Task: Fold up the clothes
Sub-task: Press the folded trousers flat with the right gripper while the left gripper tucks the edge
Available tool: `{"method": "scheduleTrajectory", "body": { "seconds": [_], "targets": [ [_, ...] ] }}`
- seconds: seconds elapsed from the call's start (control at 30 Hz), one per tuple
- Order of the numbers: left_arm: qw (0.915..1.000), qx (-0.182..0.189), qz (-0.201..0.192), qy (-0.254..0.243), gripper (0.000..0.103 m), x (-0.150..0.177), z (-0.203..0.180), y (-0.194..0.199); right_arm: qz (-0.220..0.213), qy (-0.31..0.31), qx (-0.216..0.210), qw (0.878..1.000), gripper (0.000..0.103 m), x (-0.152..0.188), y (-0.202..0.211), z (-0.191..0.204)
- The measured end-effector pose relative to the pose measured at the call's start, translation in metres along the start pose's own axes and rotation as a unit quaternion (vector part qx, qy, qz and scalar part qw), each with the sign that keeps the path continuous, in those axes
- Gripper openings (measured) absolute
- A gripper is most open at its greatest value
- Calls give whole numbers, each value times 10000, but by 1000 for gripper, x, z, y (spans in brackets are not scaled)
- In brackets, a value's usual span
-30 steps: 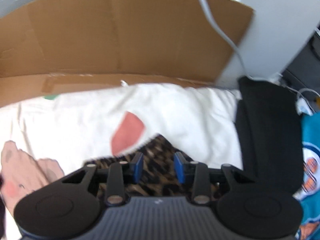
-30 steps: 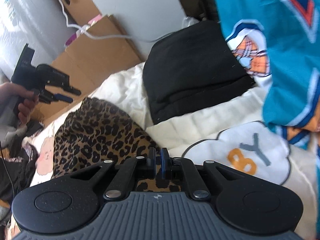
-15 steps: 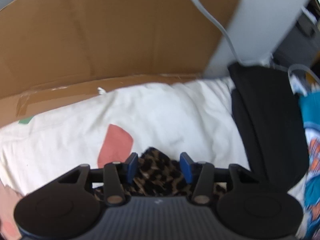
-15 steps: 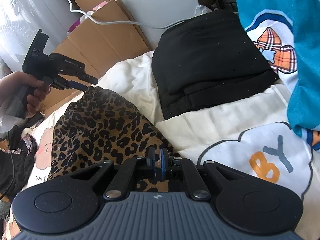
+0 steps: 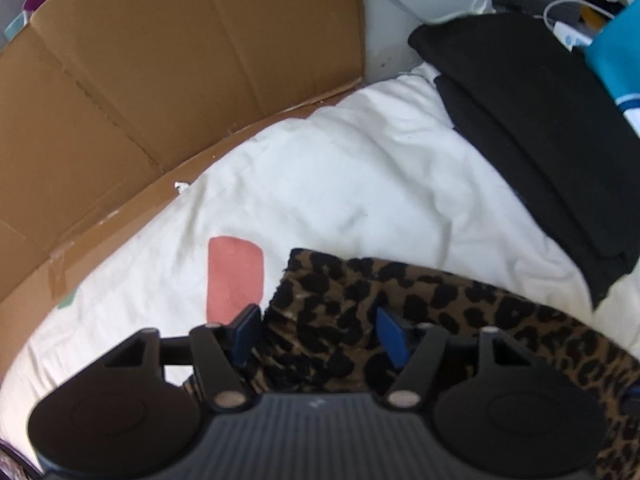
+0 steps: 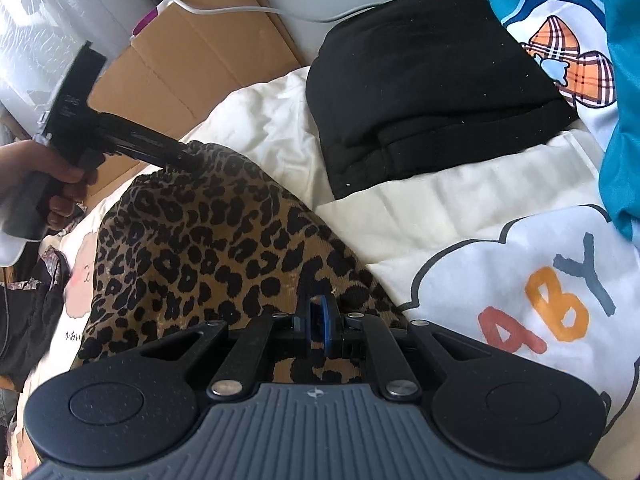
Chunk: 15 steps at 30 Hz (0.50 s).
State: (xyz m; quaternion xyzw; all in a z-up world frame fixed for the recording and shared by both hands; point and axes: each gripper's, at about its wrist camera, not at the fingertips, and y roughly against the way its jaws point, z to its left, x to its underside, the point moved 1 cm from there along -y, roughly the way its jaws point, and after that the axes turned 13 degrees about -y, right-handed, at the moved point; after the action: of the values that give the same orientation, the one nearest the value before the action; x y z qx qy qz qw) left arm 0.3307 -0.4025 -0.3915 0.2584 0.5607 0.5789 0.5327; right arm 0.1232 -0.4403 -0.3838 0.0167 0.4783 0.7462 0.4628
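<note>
A leopard-print garment [image 6: 200, 240] lies bunched on the white bedding [image 5: 340, 180]. My right gripper [image 6: 318, 320] is shut on its near edge, blue pads pressed together on the cloth. My left gripper [image 5: 320, 334] is open, its blue pads wide apart on either side of the far corner of the leopard-print garment [image 5: 440, 304]. In the right wrist view the left gripper [image 6: 182, 158], held by a person's hand [image 6: 60, 184], has its tip at that far corner.
A folded black garment [image 6: 420, 80] sits at the back right, beside a teal printed garment [image 6: 560, 20]. A white cloth with a cloud print and letters [image 6: 520, 300] lies to the right. Cardboard [image 5: 160, 80] stands behind the bedding, and a white cable [image 6: 240, 10] runs along it.
The left gripper has moved in on the leopard garment's far corner and its jaws have spread wider. The right gripper stays shut on the near edge; the cloth has been drawn flatter.
</note>
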Motion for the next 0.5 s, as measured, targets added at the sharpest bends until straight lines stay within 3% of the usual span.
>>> {"method": "scheduleTrajectory", "body": {
  "seconds": [0.1, 0.23, 0.33, 0.5],
  "targets": [
    [9997, -89, -10, -210, 68, -1, -4, -4, 8, 32, 15, 10000, 5, 0, 0, -1],
    [9990, -97, -83, -432, 53, -1, -6, 3, 13, 45, 160, 9999, 8, 0, -3, -4],
    [9972, -177, -269, -679, 48, -1, -8, 16, 13, 32, 241, 9997, 8, 1, -5, -8],
    [9963, -123, -453, -718, 47, -5, -6, 30, 6, 13, 292, 9996, 8, 1, -5, -13]
  ]
}}
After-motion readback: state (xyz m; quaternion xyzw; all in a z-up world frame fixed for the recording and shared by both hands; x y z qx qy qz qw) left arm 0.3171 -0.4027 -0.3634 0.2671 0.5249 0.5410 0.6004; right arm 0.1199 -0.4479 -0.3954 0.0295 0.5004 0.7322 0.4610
